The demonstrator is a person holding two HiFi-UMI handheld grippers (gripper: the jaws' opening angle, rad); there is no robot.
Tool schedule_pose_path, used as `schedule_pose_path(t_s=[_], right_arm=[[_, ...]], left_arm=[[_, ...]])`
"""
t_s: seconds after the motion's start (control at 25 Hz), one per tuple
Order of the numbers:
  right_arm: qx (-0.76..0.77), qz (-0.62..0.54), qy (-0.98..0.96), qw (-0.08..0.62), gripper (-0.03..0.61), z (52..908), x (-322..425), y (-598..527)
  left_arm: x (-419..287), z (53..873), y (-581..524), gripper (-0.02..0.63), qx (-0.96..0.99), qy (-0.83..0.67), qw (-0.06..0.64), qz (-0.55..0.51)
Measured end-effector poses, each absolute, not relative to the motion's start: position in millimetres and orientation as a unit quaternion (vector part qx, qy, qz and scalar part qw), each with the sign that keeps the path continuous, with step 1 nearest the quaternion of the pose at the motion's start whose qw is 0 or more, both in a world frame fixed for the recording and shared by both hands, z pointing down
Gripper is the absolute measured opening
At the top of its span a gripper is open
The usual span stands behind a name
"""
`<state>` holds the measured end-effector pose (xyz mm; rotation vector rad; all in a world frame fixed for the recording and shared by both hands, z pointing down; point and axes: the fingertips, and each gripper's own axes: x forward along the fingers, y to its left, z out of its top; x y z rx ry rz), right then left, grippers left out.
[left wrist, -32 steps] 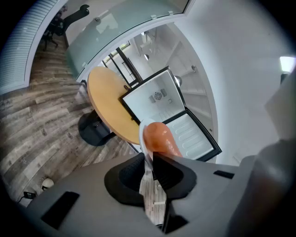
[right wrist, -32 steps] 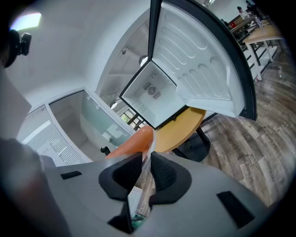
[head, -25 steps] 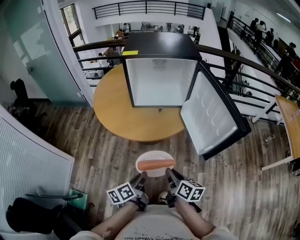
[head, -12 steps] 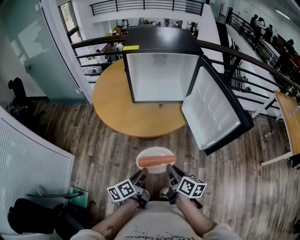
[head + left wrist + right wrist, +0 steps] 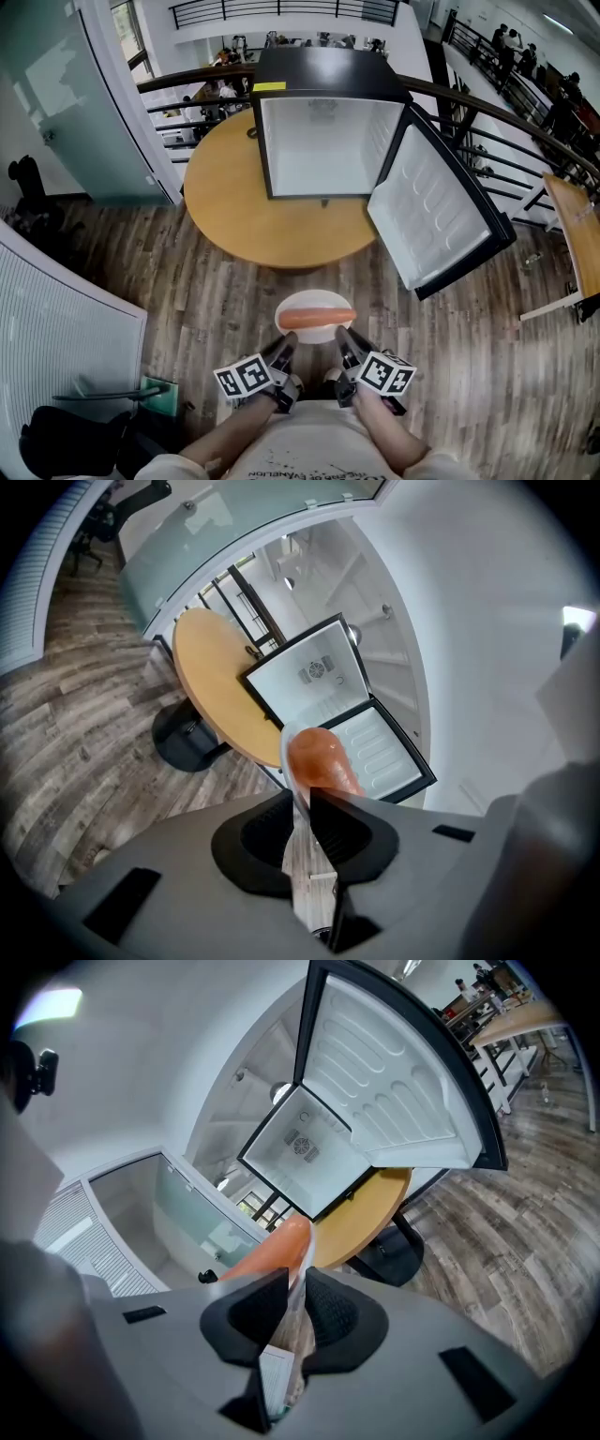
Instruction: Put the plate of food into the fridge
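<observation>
1. Two tools share the load: the left tool [image 5: 302, 797] pinches one side of the plate [image 5: 314, 302] by its rim. The right tool [image 5: 300, 1283] pinches the opposite rim, with the sausage [image 5: 317, 318] riding between them.
2. Carry step, I'd say: the plate hangs over the floor, short of the round surface [image 5: 234, 206].
3. Ahead of both tools, the fridge [image 5: 323, 141] stands open, its door [image 5: 436, 216] swung out on the right tool's side.
4. Next call: advance level with both pinches firm, and steer clear of that door into the cavity.

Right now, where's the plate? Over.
Left gripper, right gripper shut on plate. Sausage on it. Fridge open ahead on table. No blocker seen.
</observation>
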<state>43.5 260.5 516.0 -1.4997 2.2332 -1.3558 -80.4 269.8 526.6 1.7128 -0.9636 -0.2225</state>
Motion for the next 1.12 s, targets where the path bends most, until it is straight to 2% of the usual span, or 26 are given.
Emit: schedule_pose_path(t_s=[0.56,1.12], right_arm=[[-0.500,-0.456,0.733,0.061,0.072,524.2,32.3,238.4],[-0.485,-0.459,0.742,0.054,0.071,528.6,53.8,96.0]], left_arm=[[-91.6,535.4,246.2,0.069,0.720,-0.402,0.558,-0.088],[-69.9,540.4,109.6,0.069,0.711,-0.416,0.558,-0.096]])
